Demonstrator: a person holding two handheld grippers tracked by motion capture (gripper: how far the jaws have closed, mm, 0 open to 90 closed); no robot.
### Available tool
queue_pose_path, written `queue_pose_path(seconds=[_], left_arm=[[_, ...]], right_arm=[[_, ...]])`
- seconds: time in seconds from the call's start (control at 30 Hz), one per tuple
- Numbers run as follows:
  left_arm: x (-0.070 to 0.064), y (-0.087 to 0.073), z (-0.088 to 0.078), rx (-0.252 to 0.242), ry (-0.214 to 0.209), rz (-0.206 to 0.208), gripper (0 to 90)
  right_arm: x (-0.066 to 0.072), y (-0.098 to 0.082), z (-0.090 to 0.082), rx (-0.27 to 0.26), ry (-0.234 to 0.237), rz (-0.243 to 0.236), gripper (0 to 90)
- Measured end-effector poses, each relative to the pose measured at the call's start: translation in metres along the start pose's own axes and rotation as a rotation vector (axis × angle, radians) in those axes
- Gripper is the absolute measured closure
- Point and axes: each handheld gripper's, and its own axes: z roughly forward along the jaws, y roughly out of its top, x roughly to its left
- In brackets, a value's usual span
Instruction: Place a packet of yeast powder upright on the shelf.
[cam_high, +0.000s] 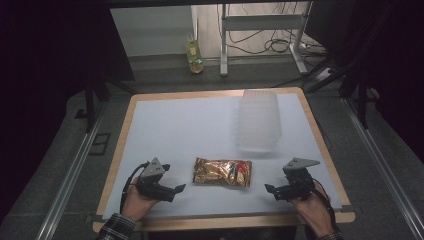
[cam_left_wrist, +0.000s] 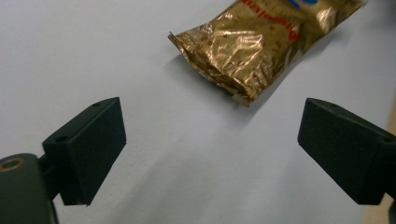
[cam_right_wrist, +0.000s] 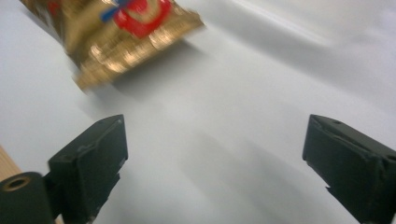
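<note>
Gold snack bag (cam_high: 222, 172) lying between two gaping hand-held grippers, apart from both

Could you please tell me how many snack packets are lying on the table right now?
1: a gold foil packet lies near the front middle of the table, between the two grippers.

Your wood-edged tabletop (cam_high: 131, 112) under a pale sheet, grey carpeted floor (cam_high: 55, 165) around you, metal rails (cam_high: 70, 177) alongside, a white frame (cam_high: 262, 22) with tangled cables (cam_high: 280, 45) beyond, a yellow bottle (cam_high: 194, 55) on the floor, dark curtains (cam_high: 45, 45) on both sides
</note>
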Motion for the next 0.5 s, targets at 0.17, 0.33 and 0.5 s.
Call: queue_pose_path(seconds=[0.17,0.33,0.5], left_arm=[[0.007,-0.005,0.008,-0.005,0.037,-0.04,1.0],[0.011,-0.006,0.007,-0.036,0.056,-0.081,0.1],[0.009,-0.008,0.013,-0.002,0.088,-0.036,0.6]], right_arm=[[-0.007,0.0,0.004,-0.019,0.054,-0.003,6.0],[-0.003,-0.002,0.006,-0.012,0.008,-0.043,1.6],[-0.003,-0.003,0.009,-0.001,0.023,-0.036,1.4]])
